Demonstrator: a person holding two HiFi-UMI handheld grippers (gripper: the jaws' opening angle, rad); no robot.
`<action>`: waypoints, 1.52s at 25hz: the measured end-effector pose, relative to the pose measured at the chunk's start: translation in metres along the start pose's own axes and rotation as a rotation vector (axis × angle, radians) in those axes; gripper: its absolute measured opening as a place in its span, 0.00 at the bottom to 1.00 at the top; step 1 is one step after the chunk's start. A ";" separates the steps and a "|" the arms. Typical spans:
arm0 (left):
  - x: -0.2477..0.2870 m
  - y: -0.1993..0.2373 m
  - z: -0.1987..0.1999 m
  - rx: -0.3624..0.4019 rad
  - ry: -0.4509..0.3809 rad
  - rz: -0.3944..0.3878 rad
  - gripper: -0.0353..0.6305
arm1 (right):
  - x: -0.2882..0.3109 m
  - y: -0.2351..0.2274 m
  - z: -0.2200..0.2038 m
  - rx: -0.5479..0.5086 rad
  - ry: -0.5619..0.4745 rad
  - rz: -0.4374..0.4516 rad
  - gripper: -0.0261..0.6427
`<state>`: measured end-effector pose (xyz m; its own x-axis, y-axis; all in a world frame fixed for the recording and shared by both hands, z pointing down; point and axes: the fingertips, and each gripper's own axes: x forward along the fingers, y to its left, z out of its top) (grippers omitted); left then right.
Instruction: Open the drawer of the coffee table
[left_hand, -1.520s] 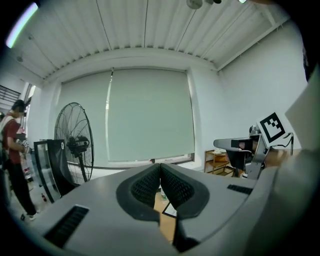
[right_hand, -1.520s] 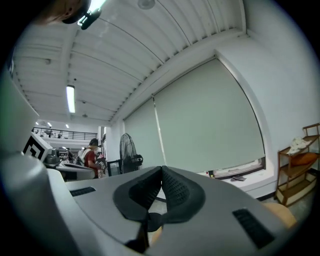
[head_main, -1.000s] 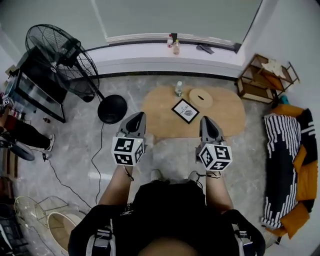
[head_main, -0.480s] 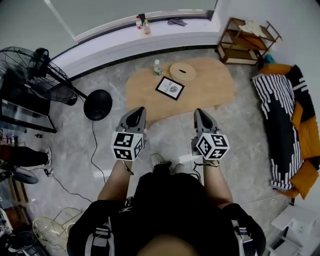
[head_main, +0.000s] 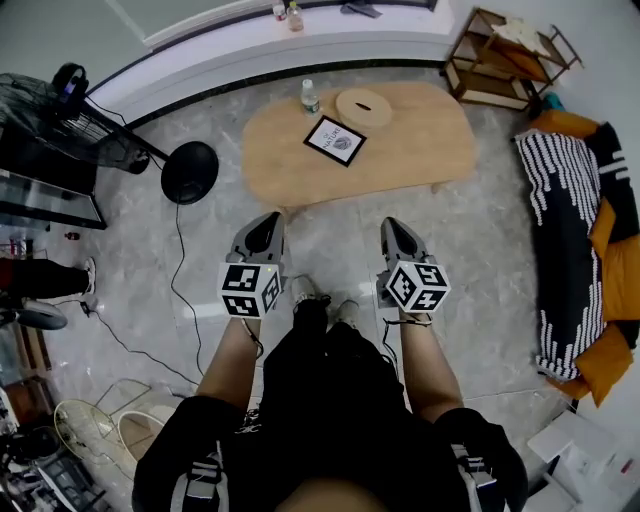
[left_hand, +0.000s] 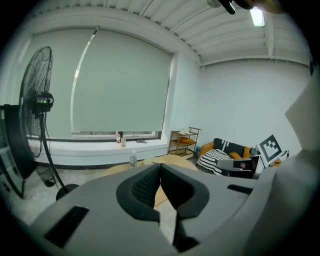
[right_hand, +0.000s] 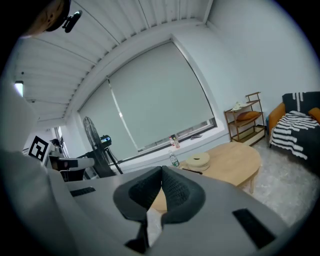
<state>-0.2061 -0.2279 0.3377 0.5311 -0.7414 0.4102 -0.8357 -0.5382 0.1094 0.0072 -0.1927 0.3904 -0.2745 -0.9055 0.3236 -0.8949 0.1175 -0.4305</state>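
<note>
Head view, counts by kind. One oval wooden bench (head_main: 420, 150). On the bench, three items: one clear bottle (head_main: 309, 97), one round wooden disc (head_main: 363, 106), one framed card (head_main: 335, 140). Beyond the bench, on the one window ledge (head_main: 380, 42): two small bottles (head_main: 294, 15). Left of the bench: one standing fan with one round black base (head_main: 190, 172). Right of the bench: one wooden shelf rack (head_main: 500, 60) and one striped blanket (head_main: 565, 200). On the near side of the bench: two grippers, one left gripper (head_main: 266, 226) and one right gripper (head_main: 393, 229), each bearing one marker cube.
</note>
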 end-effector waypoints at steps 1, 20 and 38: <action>0.000 -0.001 -0.011 -0.007 0.012 0.010 0.09 | 0.002 -0.004 -0.009 0.009 0.009 0.007 0.06; 0.098 0.093 -0.252 0.003 0.035 0.061 0.09 | 0.132 -0.102 -0.234 0.114 -0.028 0.079 0.06; 0.230 0.180 -0.474 0.028 -0.055 0.075 0.40 | 0.285 -0.264 -0.409 0.272 -0.161 0.170 0.54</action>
<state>-0.3005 -0.3050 0.8807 0.4748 -0.8006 0.3654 -0.8696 -0.4907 0.0548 0.0210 -0.3147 0.9407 -0.3334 -0.9374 0.1008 -0.7091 0.1789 -0.6820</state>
